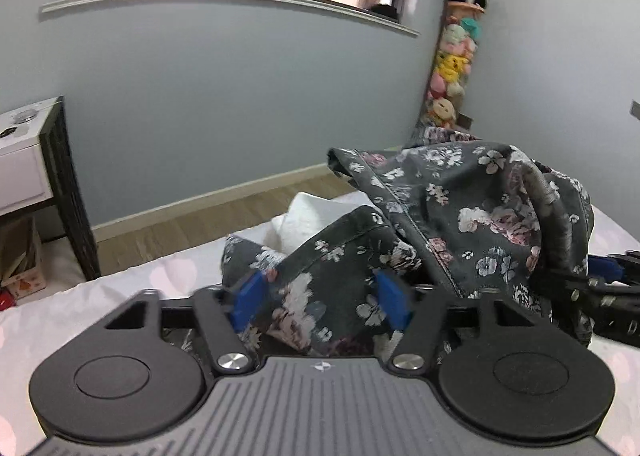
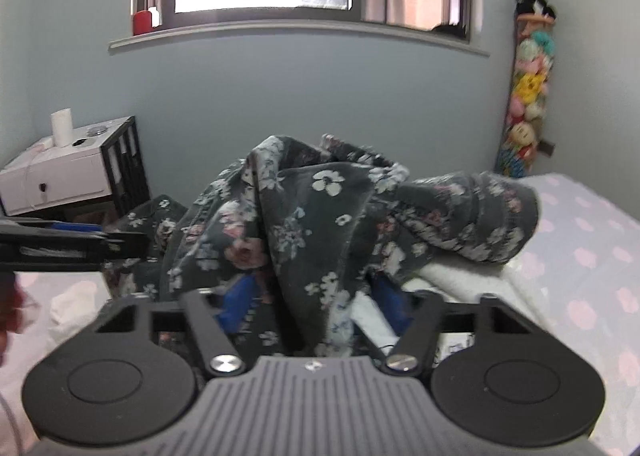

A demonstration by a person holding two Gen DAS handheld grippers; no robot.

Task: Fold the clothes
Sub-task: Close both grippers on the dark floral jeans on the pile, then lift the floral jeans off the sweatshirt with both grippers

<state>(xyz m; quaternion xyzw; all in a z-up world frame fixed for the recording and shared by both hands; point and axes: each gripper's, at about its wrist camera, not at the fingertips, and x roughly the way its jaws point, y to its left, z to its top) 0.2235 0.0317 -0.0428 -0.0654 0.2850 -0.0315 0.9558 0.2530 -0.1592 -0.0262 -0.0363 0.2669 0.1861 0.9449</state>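
Left wrist view: left gripper (image 1: 320, 298) clamps the floral garment (image 1: 460, 216), bunched toward 1 o'clock; right gripper (image 2: 314, 296) clamps it too, above the bed (image 2: 580, 236).

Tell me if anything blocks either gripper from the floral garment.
Nothing visible does. The floral garment already sits bunched between the fingers of the left gripper and the right gripper, heaped on the bed.
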